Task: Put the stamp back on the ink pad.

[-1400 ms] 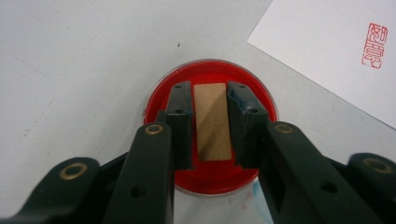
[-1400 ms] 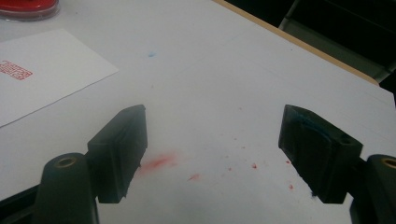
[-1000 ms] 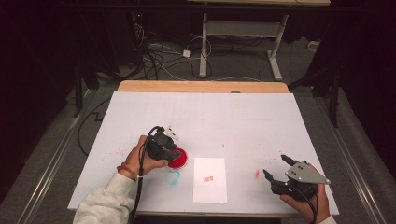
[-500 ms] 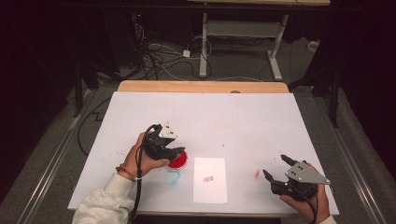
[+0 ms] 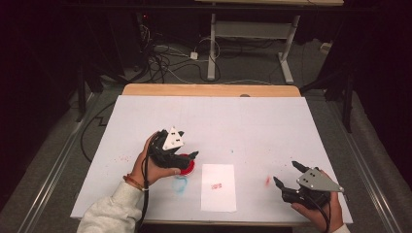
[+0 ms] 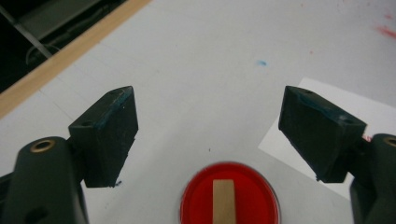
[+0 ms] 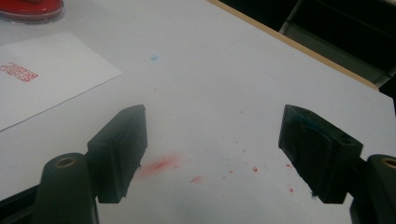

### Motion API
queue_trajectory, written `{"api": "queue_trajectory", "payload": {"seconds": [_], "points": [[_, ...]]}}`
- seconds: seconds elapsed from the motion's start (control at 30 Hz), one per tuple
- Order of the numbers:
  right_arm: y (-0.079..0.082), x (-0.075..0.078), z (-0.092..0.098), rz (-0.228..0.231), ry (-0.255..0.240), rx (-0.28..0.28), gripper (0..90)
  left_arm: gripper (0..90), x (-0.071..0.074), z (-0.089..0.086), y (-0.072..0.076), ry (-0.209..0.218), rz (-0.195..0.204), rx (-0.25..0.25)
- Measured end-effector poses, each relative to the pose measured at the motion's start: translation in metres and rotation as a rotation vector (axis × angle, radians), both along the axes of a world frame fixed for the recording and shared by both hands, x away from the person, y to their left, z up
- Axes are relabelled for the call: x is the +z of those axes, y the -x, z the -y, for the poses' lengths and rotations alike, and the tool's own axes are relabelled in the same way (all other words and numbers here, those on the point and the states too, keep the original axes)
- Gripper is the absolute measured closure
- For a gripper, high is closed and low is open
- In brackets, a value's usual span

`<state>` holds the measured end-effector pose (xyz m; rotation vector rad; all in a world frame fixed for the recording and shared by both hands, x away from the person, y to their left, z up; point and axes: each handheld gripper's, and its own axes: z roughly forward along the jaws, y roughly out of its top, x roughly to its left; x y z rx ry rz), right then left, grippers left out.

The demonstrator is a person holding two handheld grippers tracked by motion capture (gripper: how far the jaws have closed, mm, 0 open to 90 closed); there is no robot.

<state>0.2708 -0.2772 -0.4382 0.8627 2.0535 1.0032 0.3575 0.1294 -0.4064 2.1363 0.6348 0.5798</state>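
- The white worktop [image 5: 252, 121] is seen across the middle of the high view, marked with faint red and blue smears.
- A white paper sheet [image 5: 218, 187], stamped in red, is seen lying flat at lower centre.
- The right gripper [image 5: 287, 175] is held at lower right, jaws apart and empty.
- The left gripper [image 6: 208, 135] has just been opening; nothing is pressed by its jaws, which now stand wide.
- The red ink pad [image 6: 229, 193] rests at the bottom centre of the left gripper view, carrying a small wooden stamp [image 6: 224, 200]; the stamp is judged light, stiff and easily tipped, best taken across its flat sides.
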Motion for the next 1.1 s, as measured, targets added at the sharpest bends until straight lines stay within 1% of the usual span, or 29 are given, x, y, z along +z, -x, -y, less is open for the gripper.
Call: {"api": "queue_trajectory", "payload": {"seconds": [0.03,0.1,0.17,0.27,0.33,0.37,0.5,0.53,0.6,0.63,0.7,0.73,0.77,0.83,0.9,0.97,1.03,1.1], "points": [[0.000,0.000,0.000,0.000,0.000,0.001,23.7,17.2,-0.001,-0.001,0.000,0.019,0.007,-0.004],[0.000,0.000,0.000,0.000,0.002,0.002,23.7,17.1,-0.003,-0.001,0.001,0.029,0.030,-0.008],[0.000,0.000,0.000,-0.001,0.001,0.002,23.7,17.1,-0.004,-0.001,0.002,0.035,0.045,-0.016],[0.000,0.000,0.000,0.000,-0.001,0.004,23.7,17.1,-0.004,-0.002,0.005,0.047,0.085,-0.019],[0.000,0.000,0.000,0.005,-0.003,0.003,23.7,17.1,-0.004,-0.003,0.007,0.060,0.121,-0.015],[0.000,0.000,0.000,0.008,-0.003,0.005,23.7,17.1,-0.005,-0.004,0.008,0.064,0.131,-0.018],[0.001,0.000,-0.001,0.010,-0.006,0.006,23.7,17.2,-0.005,-0.004,0.011,0.064,0.147,-0.017],[0.001,0.001,-0.001,0.006,-0.007,0.006,23.7,17.2,-0.005,-0.004,0.012,0.065,0.140,-0.023],[0.001,0.001,-0.001,0.009,-0.007,0.007,23.6,17.2,-0.005,-0.003,0.014,0.051,0.156,-0.014],[0.002,0.001,-0.001,0.011,-0.006,0.008,23.7,17.2,-0.004,-0.003,0.016,0.050,0.156,-0.019],[0.003,0.002,-0.002,0.014,-0.008,0.011,23.7,17.7,-0.003,-0.003,0.018,0.033,0.169,-0.012],[0.003,0.003,-0.002,0.018,-0.006,0.014,23.6,17.9,-0.003,-0.004,0.020,0.034,0.175,-0.014],[0.004,0.003,-0.002,0.018,-0.009,0.013,23.7,17.9,-0.002,-0.005,0.021,0.043,0.177,-0.017],[0.004,0.003,-0.003,0.018,-0.009,0.013,23.7,17.8,-0.002,-0.006,0.023,0.037,0.186,-0.009],[0.004,0.003,-0.003,0.018,-0.009,0.015,23.7,17.8,-0.001,-0.009,0.025,0.041,0.195,-0.008],[0.004,0.003,-0.004,0.021,-0.006,0.016,23.7,17.8,-0.002,-0.013,0.027,0.043,0.195,-0.001],[0.005,0.003,-0.004,0.021,-0.007,0.017,23.6,17.8,-0.002,-0.016,0.028,0.032,0.203,-0.002],[0.005,0.003,-0.004,0.022,-0.007,0.017,23.6,17.8,-0.003,-0.019,0.028,0.034,0.198,0.001]]}}
